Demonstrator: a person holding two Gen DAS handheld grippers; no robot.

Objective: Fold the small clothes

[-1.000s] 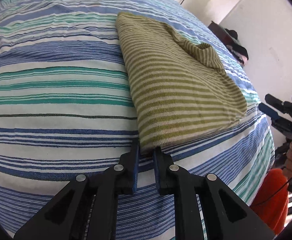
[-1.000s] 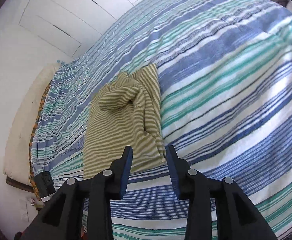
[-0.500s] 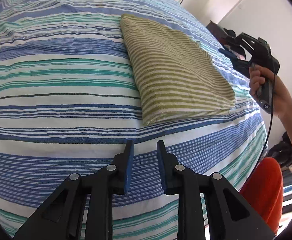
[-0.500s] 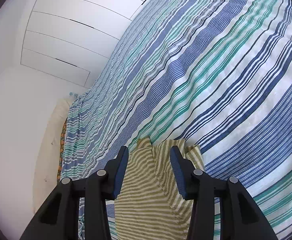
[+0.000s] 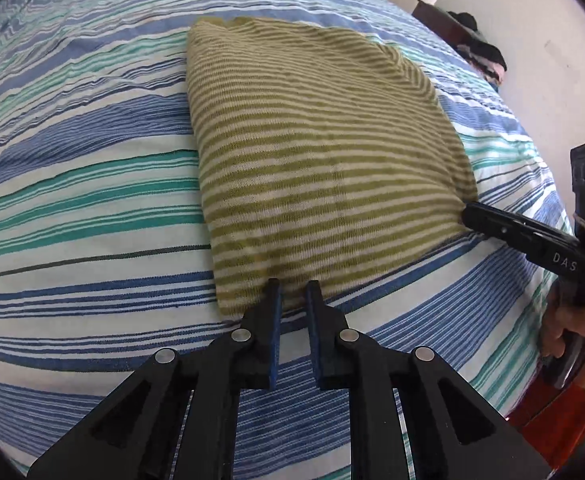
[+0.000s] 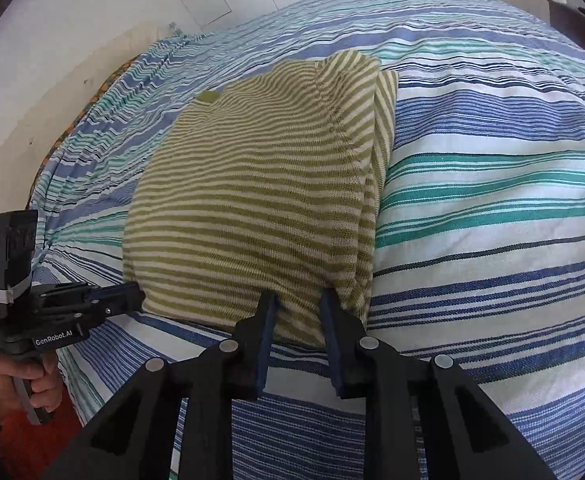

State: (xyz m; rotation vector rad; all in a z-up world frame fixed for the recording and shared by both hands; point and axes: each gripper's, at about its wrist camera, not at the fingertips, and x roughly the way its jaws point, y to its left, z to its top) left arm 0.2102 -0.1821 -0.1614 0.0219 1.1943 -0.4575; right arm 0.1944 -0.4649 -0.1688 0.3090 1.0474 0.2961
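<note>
Folded green-striped garment (image 5: 316, 152) flat on striped bedspread (image 5: 80, 184).
Near hem between both narrowly parted, just-closing tongs: left tongs (image 5: 292, 292) and right tongs (image 6: 298, 304); grip unclear.

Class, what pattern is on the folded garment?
Olive-and-cream stripes on the garment, clearest from the left wrist.

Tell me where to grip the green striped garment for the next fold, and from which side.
Grip the green striped garment at its near edge, one corner per gripper, coming from the bed's near side. It lies flat in a rectangle, and that edge is thick and free.
</note>
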